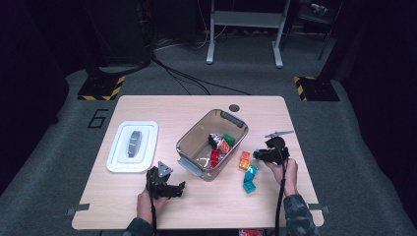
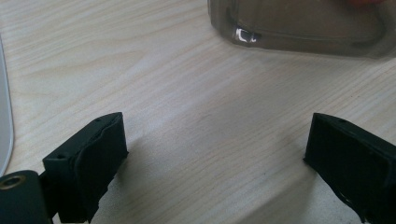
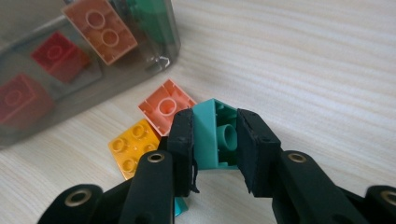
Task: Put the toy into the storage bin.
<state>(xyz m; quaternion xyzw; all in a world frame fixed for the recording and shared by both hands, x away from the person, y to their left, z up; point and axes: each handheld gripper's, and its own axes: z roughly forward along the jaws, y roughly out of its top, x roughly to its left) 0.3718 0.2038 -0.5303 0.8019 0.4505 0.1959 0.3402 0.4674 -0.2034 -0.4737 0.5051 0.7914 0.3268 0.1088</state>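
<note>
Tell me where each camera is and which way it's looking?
High view: above the person's side, looking forward and down on the table; both hands and grippers show.
Left gripper view: rides the left gripper, facing the bin; open jaws show.
Right gripper view: rides the right gripper, jaws shut on a teal brick.
Shared: all three views show the bin and table.

A white lid [image 1: 133, 146] lies flat on the left part of the pale wooden tabletop [image 1: 162, 110], well apart from the bricks. Beyond the tabletop, grey carpet carries black cables [image 1: 187, 78], a grey metal frame [image 1: 244, 29] and yellow-black striped floor plates [image 1: 101, 88].
</note>
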